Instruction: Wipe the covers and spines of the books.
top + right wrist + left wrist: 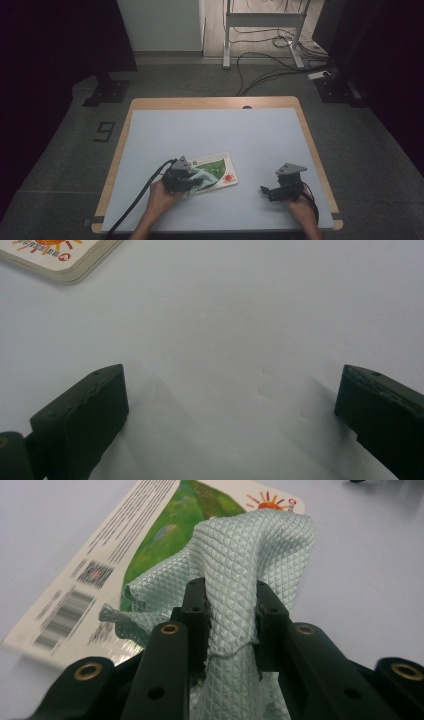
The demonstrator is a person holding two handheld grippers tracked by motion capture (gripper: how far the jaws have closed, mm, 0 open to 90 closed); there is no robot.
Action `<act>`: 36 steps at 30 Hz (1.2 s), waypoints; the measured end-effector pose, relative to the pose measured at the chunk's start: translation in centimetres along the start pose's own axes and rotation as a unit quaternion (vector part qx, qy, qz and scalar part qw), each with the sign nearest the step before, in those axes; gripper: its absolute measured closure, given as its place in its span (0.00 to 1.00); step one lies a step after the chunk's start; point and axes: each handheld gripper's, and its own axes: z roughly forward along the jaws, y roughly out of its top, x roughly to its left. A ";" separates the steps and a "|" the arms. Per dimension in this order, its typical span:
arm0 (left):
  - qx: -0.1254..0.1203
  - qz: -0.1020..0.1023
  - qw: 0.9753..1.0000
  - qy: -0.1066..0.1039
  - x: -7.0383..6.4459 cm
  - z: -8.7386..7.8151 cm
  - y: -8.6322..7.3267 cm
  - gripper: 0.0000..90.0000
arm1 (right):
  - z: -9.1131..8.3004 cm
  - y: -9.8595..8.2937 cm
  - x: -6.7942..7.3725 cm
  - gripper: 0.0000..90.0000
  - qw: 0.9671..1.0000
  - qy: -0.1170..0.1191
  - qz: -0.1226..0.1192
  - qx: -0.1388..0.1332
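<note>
Here, on the pale table (210, 130), left gripper (231, 610) pinches the cloth (250, 555); right gripper (230, 405) gapes.

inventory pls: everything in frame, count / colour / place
cloth: 1, pale green with a diamond weave, pinched in the left gripper, draped on the book
book: 1, white cover with a green picture, an orange sun and barcodes, flat on the mat, near centre-left
mat: 1, pale blue-grey, covers the tabletop
table: 1, light wood edge around the mat
frame with legs: 1, white, on the floor behind the table
cables: several, dark, on the floor at the back
left gripper: 1, black, shut on the cloth, over the book's near left end
right gripper: 1, black, jaws wide apart, holds nothing, over the mat to the book's right
hands: 2, at the near edge
</note>
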 end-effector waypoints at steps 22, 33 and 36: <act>0.010 0.023 0.999 -0.025 -1.7 6.2 6.0 0.81 | 0.0 0.0 0.0 0.00 1.000 0.001 0.000 0.000; 0.016 0.051 0.997 -0.052 -4.1 8.6 7.9 0.81 | 0.0 0.0 0.0 0.00 1.000 0.001 0.000 0.000; 0.020 0.052 0.997 -0.055 -4.1 8.5 7.8 0.81 | 0.0 0.0 0.0 0.00 1.000 0.001 0.000 0.000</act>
